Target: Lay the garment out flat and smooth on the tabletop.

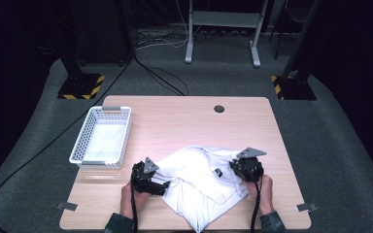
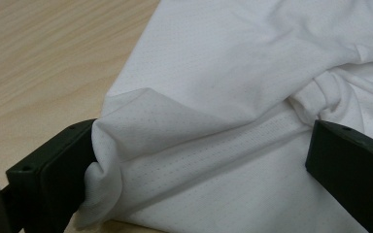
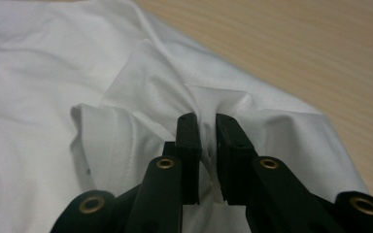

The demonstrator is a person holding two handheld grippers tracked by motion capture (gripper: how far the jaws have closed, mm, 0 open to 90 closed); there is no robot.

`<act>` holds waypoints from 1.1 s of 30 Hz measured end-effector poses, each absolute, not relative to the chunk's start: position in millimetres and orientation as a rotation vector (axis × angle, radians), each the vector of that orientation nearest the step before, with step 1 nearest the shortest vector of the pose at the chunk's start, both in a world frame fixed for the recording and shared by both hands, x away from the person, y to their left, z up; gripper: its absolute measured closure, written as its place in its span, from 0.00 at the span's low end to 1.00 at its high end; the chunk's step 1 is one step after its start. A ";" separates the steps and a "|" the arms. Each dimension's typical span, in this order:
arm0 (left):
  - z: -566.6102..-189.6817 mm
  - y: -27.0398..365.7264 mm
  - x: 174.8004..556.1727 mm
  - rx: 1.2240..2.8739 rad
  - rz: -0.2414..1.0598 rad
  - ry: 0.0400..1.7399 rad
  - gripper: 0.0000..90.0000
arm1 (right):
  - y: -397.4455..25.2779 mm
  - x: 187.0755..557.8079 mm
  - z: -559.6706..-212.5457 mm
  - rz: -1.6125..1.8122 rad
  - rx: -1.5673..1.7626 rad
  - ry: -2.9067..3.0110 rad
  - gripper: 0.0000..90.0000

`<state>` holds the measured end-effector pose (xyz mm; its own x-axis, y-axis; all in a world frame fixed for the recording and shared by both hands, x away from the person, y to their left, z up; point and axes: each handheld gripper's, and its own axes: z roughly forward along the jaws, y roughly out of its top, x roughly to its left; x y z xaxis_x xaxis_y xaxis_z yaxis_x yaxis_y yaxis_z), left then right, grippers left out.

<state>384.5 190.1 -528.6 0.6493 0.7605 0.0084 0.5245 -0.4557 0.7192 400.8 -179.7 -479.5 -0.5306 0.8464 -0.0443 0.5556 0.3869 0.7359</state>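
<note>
Right gripper [image 3: 206, 127]: jaws pinched tight on a raised fold of the white shirt [image 1: 201, 182] — a grip suited to lifting or folding the cloth. Left gripper [image 2: 199, 160]: jaws spread wide, straddling a bunched hem, not yet clamped. The shirt, a thin, finely perforated knit with a stitched band, lies rumpled at the table's [image 1: 184, 111] near edge. A white lattice basket [image 1: 102, 138] stands near the left edge — probably the garment's destination.

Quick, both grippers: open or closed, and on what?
Left gripper: open, jaws wide either side of a fold of the white shirt.
Right gripper: closed, pinching a fold of the shirt.
</note>
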 end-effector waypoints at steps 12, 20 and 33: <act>-528.6 190.3 384.6 2.163 0.428 0.996 0.00 | -224.4 465.0 -468.7 0.844 1.382 2.152 0.77; -528.6 190.5 384.8 2.163 0.428 0.996 0.00 | -234.9 444.0 -454.0 0.946 1.373 2.125 0.48; -528.6 190.6 385.0 2.163 0.425 0.997 0.00 | -245.3 450.6 -488.6 0.800 1.502 2.178 0.83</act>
